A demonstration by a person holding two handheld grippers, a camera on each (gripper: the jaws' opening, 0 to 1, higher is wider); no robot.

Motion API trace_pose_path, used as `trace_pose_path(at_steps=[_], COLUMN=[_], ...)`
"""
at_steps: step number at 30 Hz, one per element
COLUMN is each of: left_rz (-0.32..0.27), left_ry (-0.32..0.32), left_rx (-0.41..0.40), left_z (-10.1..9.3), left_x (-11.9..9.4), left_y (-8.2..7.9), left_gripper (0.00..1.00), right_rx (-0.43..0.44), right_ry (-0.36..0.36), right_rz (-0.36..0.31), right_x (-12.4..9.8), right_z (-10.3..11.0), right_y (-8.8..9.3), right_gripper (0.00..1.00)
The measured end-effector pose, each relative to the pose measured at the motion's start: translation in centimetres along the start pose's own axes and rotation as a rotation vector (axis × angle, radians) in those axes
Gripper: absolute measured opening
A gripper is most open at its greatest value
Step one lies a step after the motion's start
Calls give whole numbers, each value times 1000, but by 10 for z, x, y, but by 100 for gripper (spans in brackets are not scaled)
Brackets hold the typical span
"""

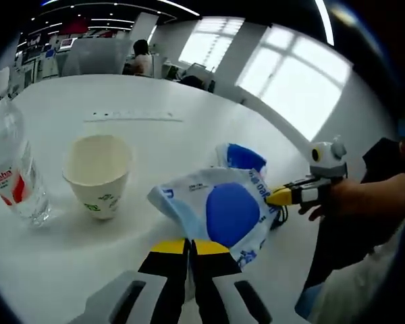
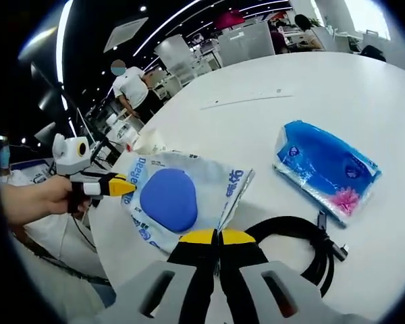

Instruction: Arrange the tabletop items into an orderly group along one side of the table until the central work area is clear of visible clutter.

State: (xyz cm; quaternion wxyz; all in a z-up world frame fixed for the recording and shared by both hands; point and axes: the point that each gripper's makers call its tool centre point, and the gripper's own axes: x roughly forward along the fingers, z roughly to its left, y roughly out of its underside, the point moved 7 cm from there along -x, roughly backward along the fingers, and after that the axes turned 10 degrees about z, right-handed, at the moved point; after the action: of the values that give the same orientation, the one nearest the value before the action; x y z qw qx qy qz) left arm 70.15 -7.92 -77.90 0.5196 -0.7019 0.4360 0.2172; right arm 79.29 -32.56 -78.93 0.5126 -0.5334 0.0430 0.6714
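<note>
A white wipes pack with a blue oval lid hangs stretched between both grippers over the white table. My left gripper is shut on its near edge. My right gripper comes in from the right, held by a hand, and pinches the opposite edge. In the right gripper view the same pack runs from my right gripper, shut on its corner, to my left gripper at its far side.
A paper cup and a clear water bottle stand to the left. A blue tissue pack lies on the table, with a coiled black cable nearby. A person stands beyond the table edge.
</note>
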Motion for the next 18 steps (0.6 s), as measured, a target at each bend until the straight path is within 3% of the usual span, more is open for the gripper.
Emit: trace_pose_path(at_steps=[18], left_rz=[18], left_ry=[-33], left_rx=[35], left_z=[6], left_x=[18], left_y=[-23], left_gripper=[0], right_rx=[2], right_ry=[13], right_rz=[13], right_x=[8], right_z=[-16], right_y=[-23], right_gripper=[0])
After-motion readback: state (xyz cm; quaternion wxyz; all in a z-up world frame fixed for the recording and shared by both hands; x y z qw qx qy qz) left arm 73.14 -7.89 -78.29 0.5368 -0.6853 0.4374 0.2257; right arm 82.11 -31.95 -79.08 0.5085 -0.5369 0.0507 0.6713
